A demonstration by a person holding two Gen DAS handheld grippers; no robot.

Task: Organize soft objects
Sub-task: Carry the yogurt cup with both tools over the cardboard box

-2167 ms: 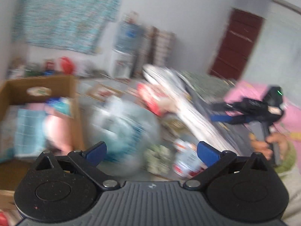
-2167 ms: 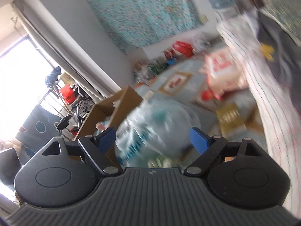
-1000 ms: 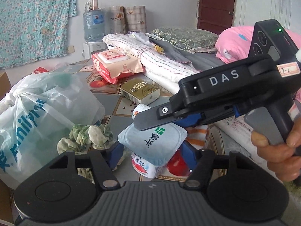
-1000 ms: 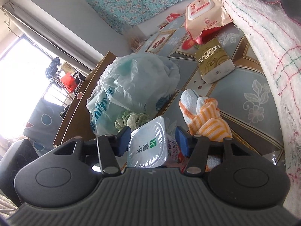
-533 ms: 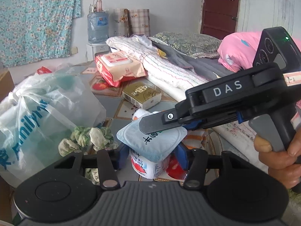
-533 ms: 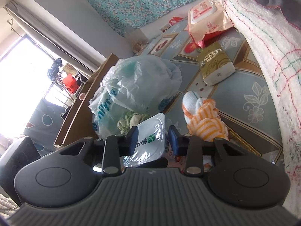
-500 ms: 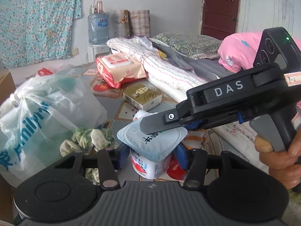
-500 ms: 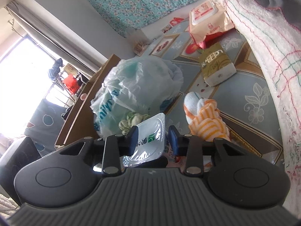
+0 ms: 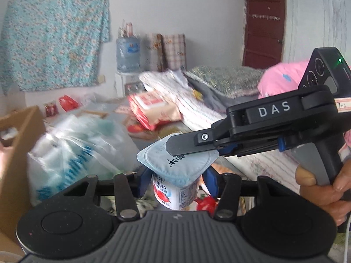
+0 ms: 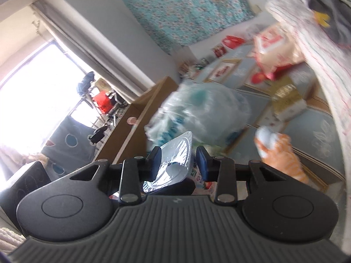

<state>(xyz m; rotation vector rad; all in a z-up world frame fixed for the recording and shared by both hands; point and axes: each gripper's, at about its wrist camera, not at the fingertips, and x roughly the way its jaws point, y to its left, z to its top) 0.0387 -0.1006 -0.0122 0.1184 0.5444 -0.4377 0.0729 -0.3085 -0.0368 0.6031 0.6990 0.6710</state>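
Observation:
A yogurt cup [image 9: 175, 189] with a strawberry label and a pale blue foil lid [image 9: 175, 164] hangs above the patterned floor mat. My left gripper [image 9: 176, 182] is shut on the cup's body, one blue pad on each side. My right gripper [image 10: 178, 163] comes in from the right and is shut on the cup at its lid [image 10: 175, 160]; its upper finger [image 9: 188, 145] lies across the foil. A person's hand [image 9: 318, 188] holds the right gripper's handle. An orange and white striped cloth [image 10: 278, 151] lies on the mat below.
A full plastic bag [image 9: 76, 149] leans against a cardboard box [image 9: 19, 131] on the left. A wet-wipes pack [image 9: 153, 107] and a gold tissue pack [image 10: 287, 103] lie on the mat. Folded bedding [image 9: 197, 103] and a pink pillow [image 9: 283, 81] run along the right.
Both grippers closed on the yogurt cup and rose together, lifting it off the mat. The bag and cloths now sit lower in both views.

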